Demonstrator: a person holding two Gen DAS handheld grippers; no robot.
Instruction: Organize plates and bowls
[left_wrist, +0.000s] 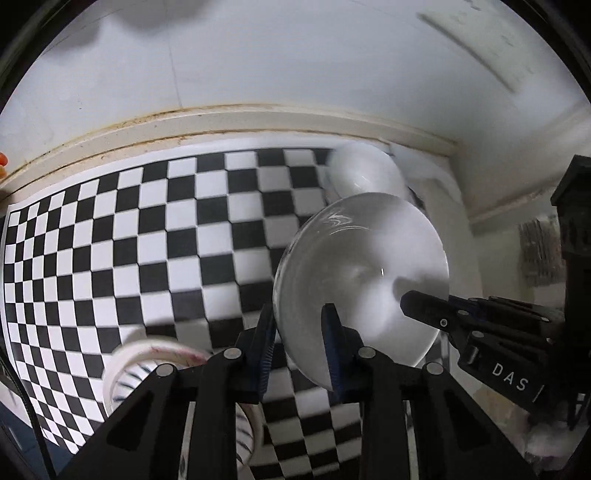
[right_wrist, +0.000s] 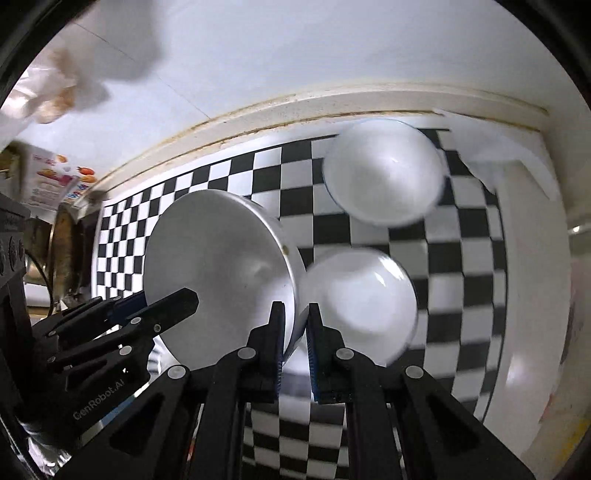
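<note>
Two glossy white bowls hang over the checkered mat (left_wrist: 110, 240). My left gripper (left_wrist: 299, 332) clenches the rim of one smooth, round white bowl (left_wrist: 362, 273); my right gripper (right_wrist: 295, 328) pinches the thin rim of a smaller white bowl (right_wrist: 362, 302). Only my left view shows a striped bowl (left_wrist: 147, 369) low on the mat; my right view shows a third white bowl (right_wrist: 384, 170) resting near the backsplash.

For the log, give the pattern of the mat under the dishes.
Black and white checks on the mat; clearest in the left wrist view.
</note>
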